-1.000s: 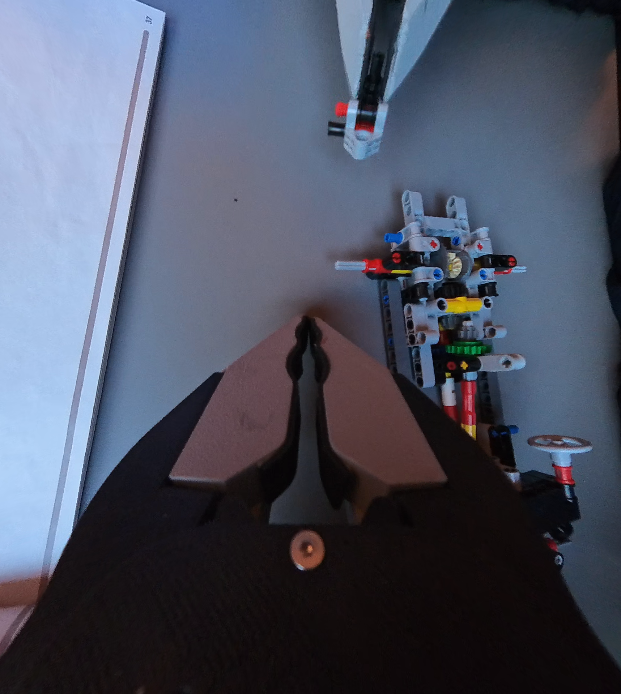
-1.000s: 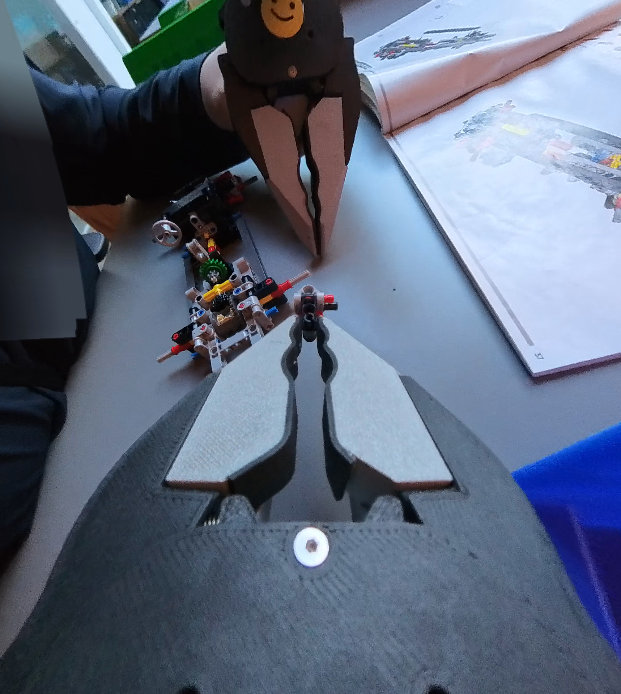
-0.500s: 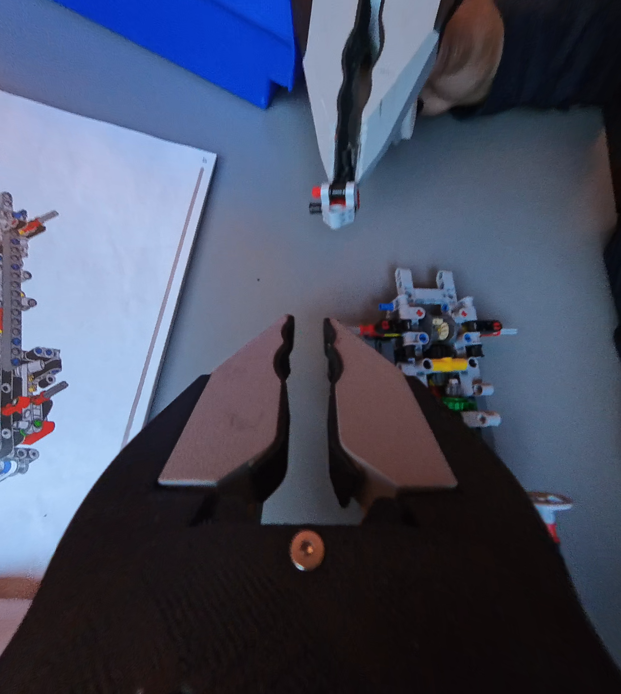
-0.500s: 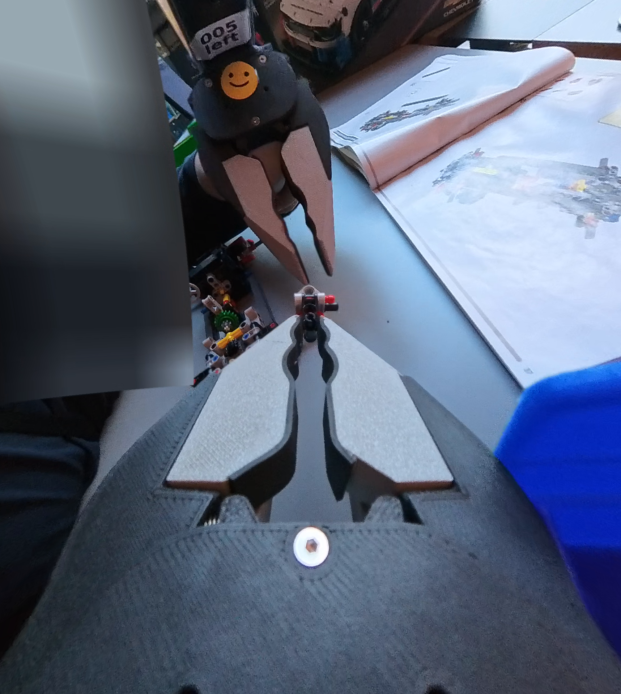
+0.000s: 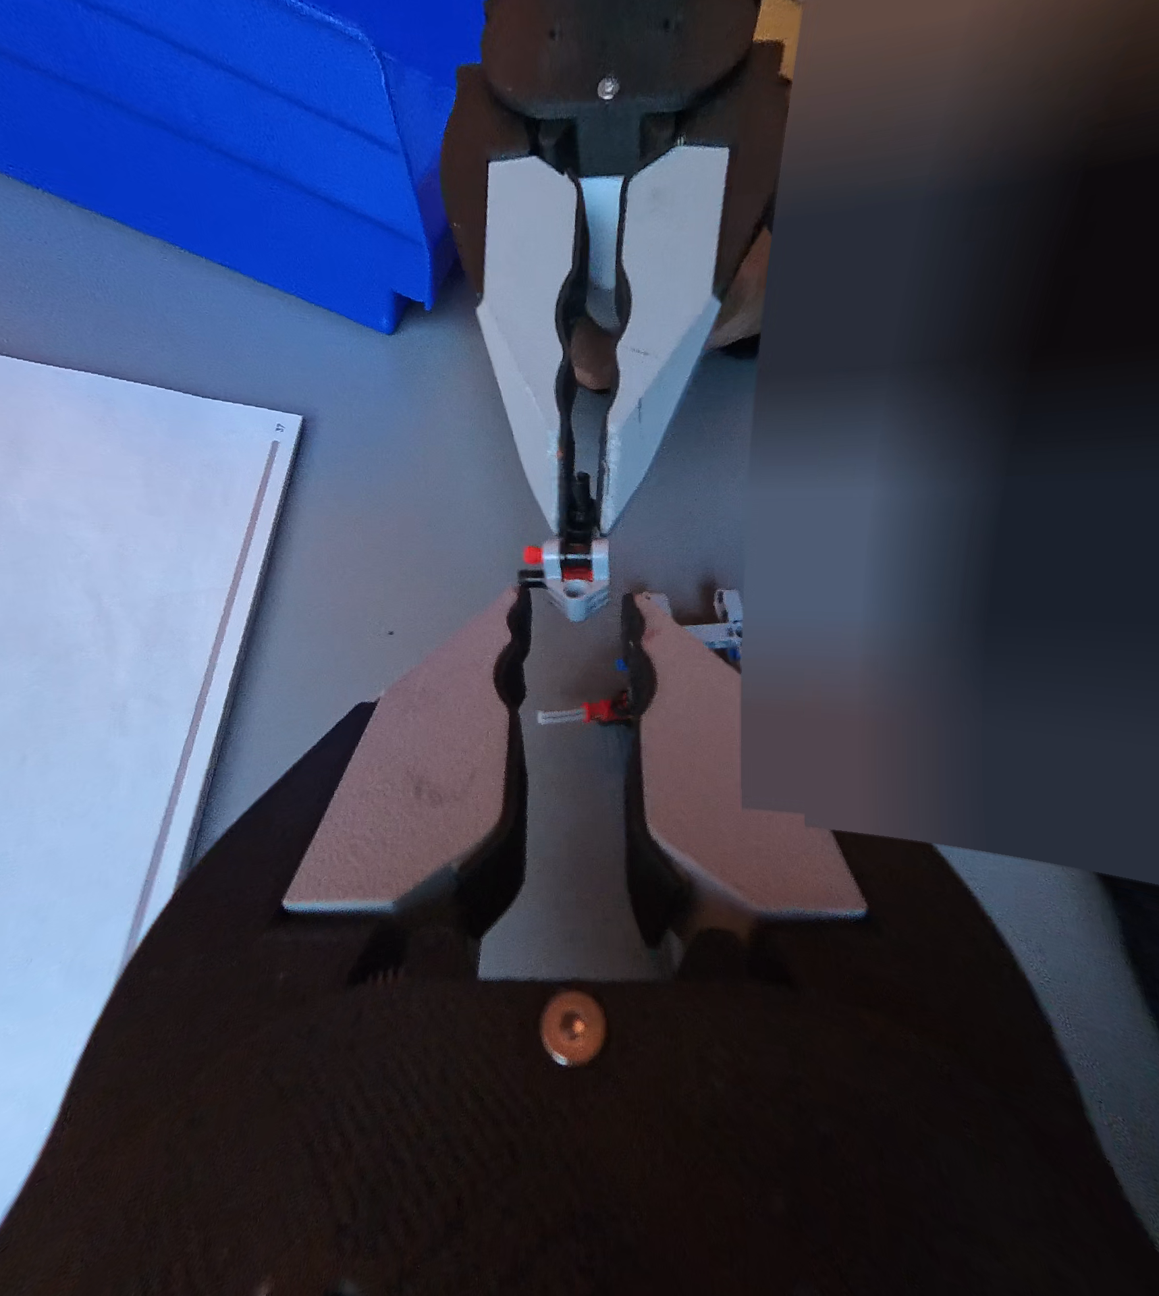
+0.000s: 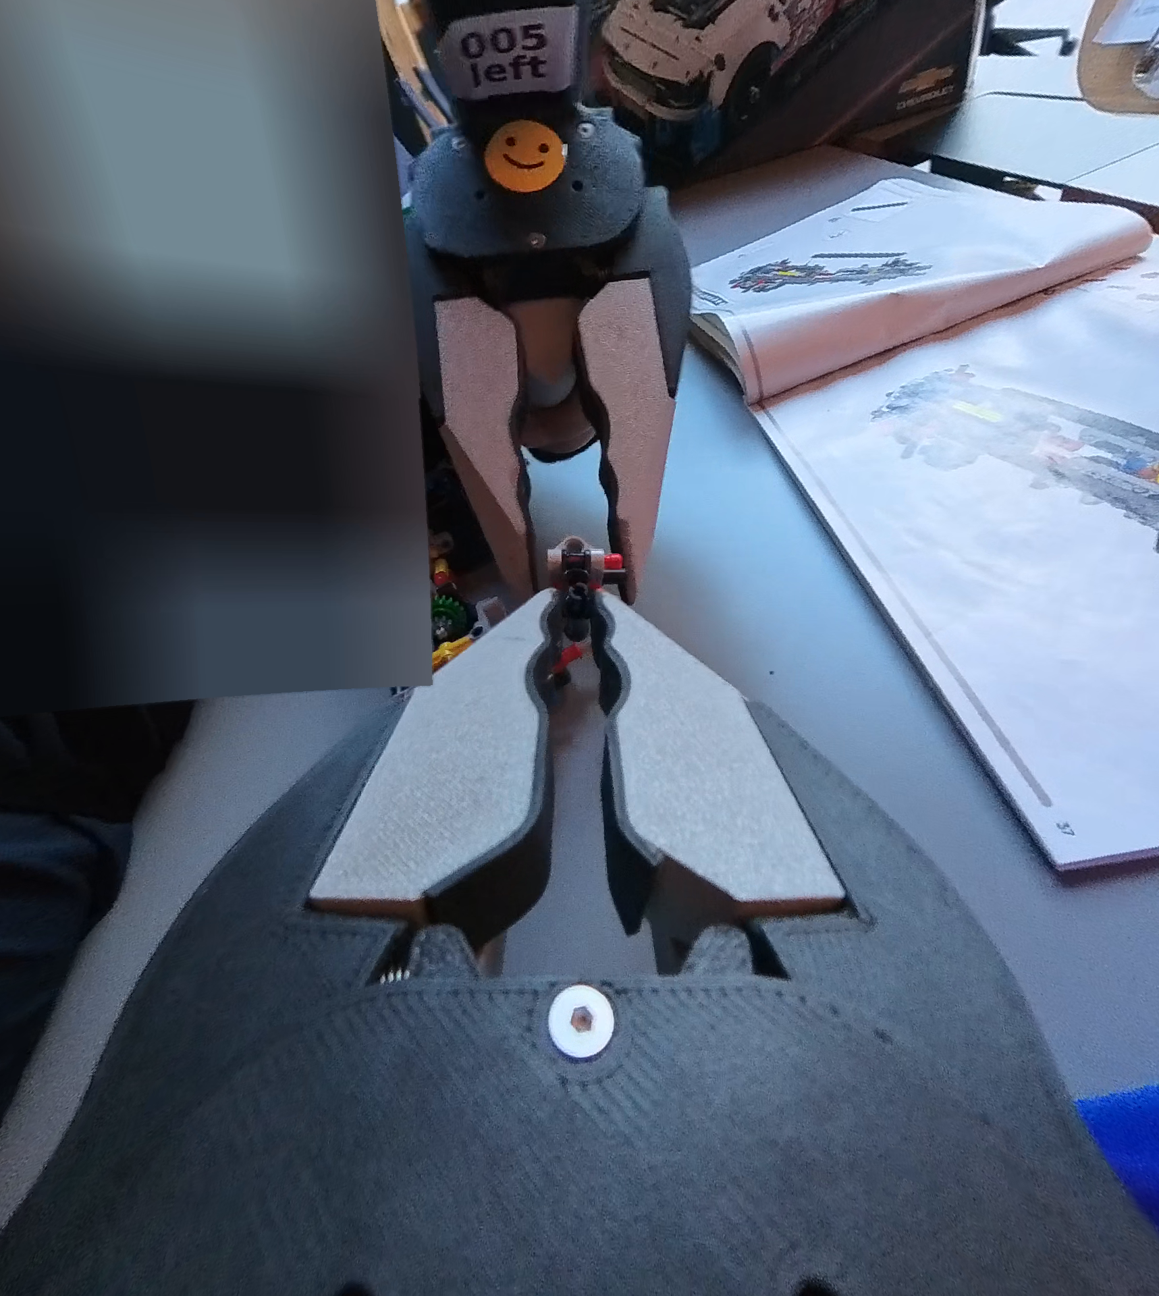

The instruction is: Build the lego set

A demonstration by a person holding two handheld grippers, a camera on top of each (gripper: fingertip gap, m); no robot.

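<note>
With the right hand-held gripper (image 6: 573,603) clamped on the black pin of a small grey connector piece (image 5: 573,571), the open left hand-held gripper (image 5: 573,603) faces it at 12 o'clock above the bench (image 5: 352,365), so alignment must stay square.

The left gripper (image 5: 575,604) stands parted, tip to tip with the right gripper (image 6: 578,602), whose fingers are clamped nearly together.
</note>
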